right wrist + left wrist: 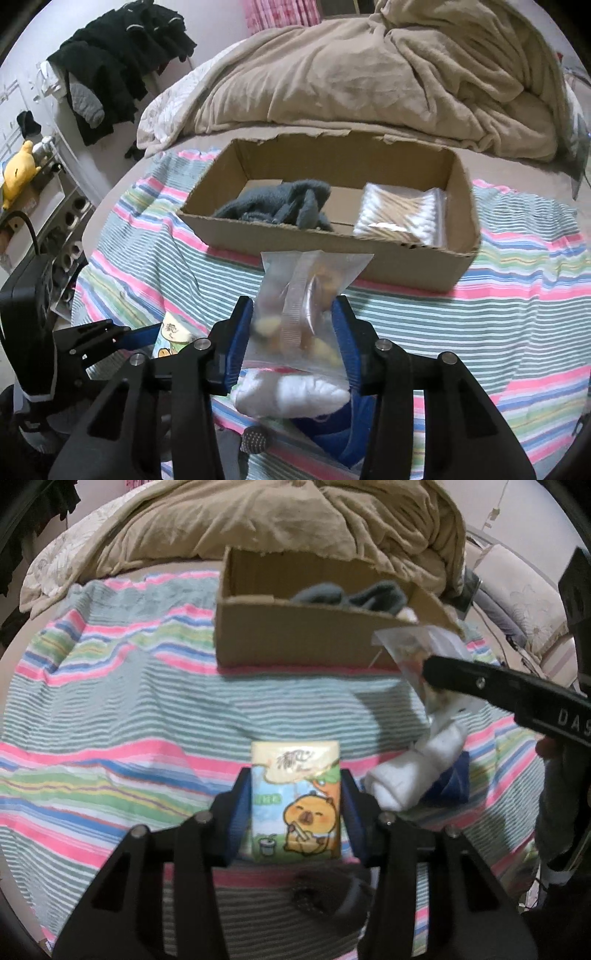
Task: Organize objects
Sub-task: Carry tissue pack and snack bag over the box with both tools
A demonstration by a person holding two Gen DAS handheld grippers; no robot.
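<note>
left gripper [295, 805]: jaws clamped on a small rectangular tissue pack printed with a yellow cartoon animal [295, 797], one blue pad on each side of it; the pack sits upright between them over the striped pink, green and blue bedspread [110, 709].

right gripper [293, 332]: jaws clamped on a clear zip-top plastic bag of small yellowish pieces [306, 299], the bag's upper edge standing above the jaw tips; contents blurred.

ahead of both sets of jaws: open brown cardboard box [369, 269] on the bedspread, apart from both held items. inside it, a crumpled grey cloth [288, 206] toward the left and a clear packet of wooden cotton swabs [399, 218] toward the right.

below the right jaws: rolled white cloth [291, 391] lying on the bedspread, touching a dark blue item [332, 435], which is partly hidden.

beyond the box: rumpled beige blanket [351, 74] heaped on the bed.

far left of the right jaws: black garments [122, 48], a yellow plush toy [18, 170].
</note>
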